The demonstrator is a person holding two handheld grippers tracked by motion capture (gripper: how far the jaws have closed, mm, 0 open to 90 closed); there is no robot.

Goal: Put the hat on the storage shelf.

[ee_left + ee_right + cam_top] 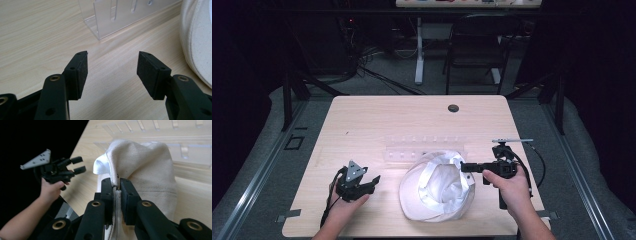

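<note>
1. Nearest the high camera: the person's two forearms come in over the near table edge, each hand holding a gripper.
2. Table (362,120): light wood, with a small dark round hole (453,108) near the far edge.
3. White cloth hat (437,187): lies on the near middle of the table, between the two grippers, crown crumpled and the opening turned upward. In the right gripper view its off-white fabric (147,162) rises in a fold straight above the jaws.
4. Clear plastic rack (422,150): lies just beyond the hat, touching or nearly touching its far rim; which of the two cannot be told. Its slotted wall (117,17) stands ahead of the left jaws.
5. Right gripper (466,167): at the hat's right rim, jaws closed narrow on a seam of the brim, fabric pinched between the pads (116,188). Right hand (507,187) wraps the handle.
6. Left gripper (373,180): left of the hat, apart from it, jaws spread wide with nothing between them; bare table shows in the gap (112,67). The grey triangular plate sits on top. Left hand (344,202) holds it from below.
</note>
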